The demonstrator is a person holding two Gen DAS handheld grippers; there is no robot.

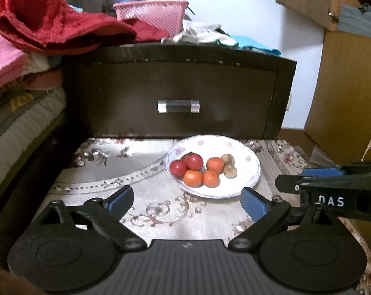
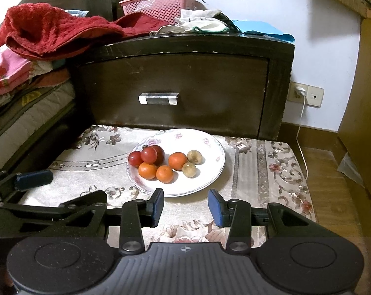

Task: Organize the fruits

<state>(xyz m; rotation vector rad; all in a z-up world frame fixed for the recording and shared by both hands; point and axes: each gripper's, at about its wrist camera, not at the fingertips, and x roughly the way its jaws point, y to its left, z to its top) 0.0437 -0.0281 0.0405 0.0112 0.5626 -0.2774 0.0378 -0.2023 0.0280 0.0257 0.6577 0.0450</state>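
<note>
A white floral plate [image 1: 237, 145] [image 2: 210, 142] sits on a floral cloth-covered table. On it lie three red fruits [image 1: 194, 161] [image 2: 148, 154], three oranges [image 1: 193, 178] [image 2: 164, 173] and two small brown fruits [image 1: 230, 171] [image 2: 189, 169], grouped by kind. My left gripper [image 1: 186, 198] hovers at the plate's near rim, jaws spread wide and empty. My right gripper [image 2: 186, 201] is just short of the near rim, with a narrow gap between its blue pads [image 2: 215, 204] and nothing in it. Each gripper shows at the edge of the other's view.
A dark nightstand [image 1: 175, 91] with a drawer handle [image 2: 158, 98] stands right behind the table. On it are a pink basket [image 1: 151, 14] and a red towel [image 1: 45, 19]. A bed lies at left, a wooden cabinet [image 1: 345, 86] at right, and a charger cable [image 2: 302, 132] hangs from the wall socket.
</note>
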